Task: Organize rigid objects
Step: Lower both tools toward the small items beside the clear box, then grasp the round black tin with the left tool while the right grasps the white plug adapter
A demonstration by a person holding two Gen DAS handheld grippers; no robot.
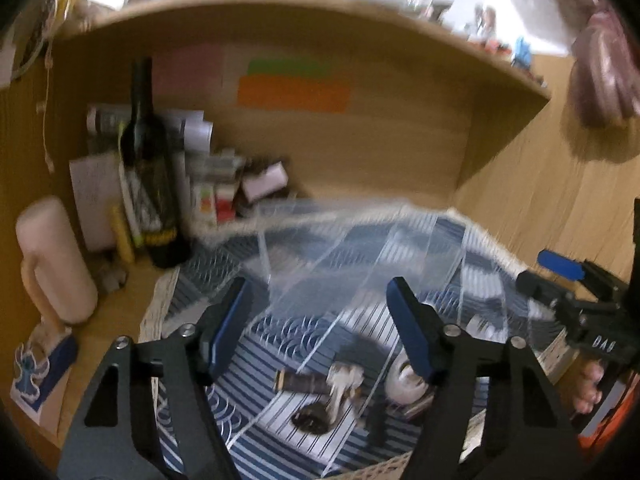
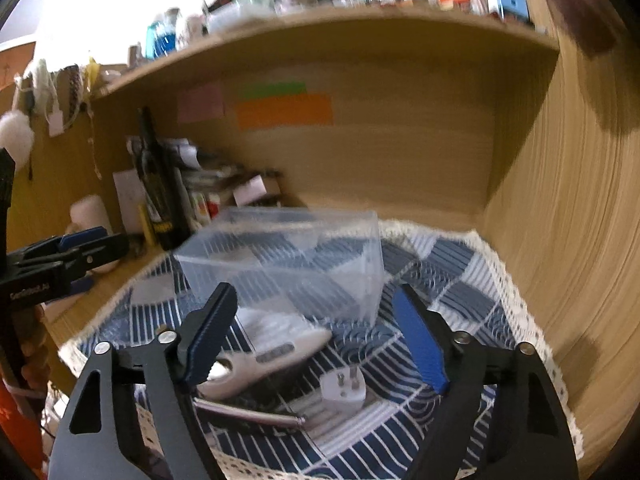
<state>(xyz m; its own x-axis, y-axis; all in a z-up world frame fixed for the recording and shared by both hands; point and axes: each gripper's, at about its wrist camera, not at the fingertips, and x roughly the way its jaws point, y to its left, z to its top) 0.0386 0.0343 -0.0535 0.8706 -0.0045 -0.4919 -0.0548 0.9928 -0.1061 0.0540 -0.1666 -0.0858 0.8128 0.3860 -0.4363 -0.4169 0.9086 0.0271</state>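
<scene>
A clear plastic box (image 2: 288,256) stands on the blue-and-white patterned cloth (image 2: 460,292); it also shows in the left wrist view (image 1: 360,248). My right gripper (image 2: 316,340) is open and empty above a white handheld device (image 2: 264,352), a white plug adapter (image 2: 344,390) and a metal rod (image 2: 248,412). My left gripper (image 1: 320,336) is open and empty above small items seen through the box: a dark cylinder (image 1: 302,382), a white tape roll (image 1: 404,384) and a dark round piece (image 1: 310,420). The right gripper shows at the right of the left wrist view (image 1: 560,276).
A dark wine bottle (image 1: 154,184), papers and small boxes (image 1: 224,192) crowd the back left corner. A pale pink jug (image 1: 52,260) stands at left. Wooden walls (image 2: 560,240) and a shelf (image 1: 304,12) enclose the desk. Sticky notes (image 1: 294,92) are on the back wall.
</scene>
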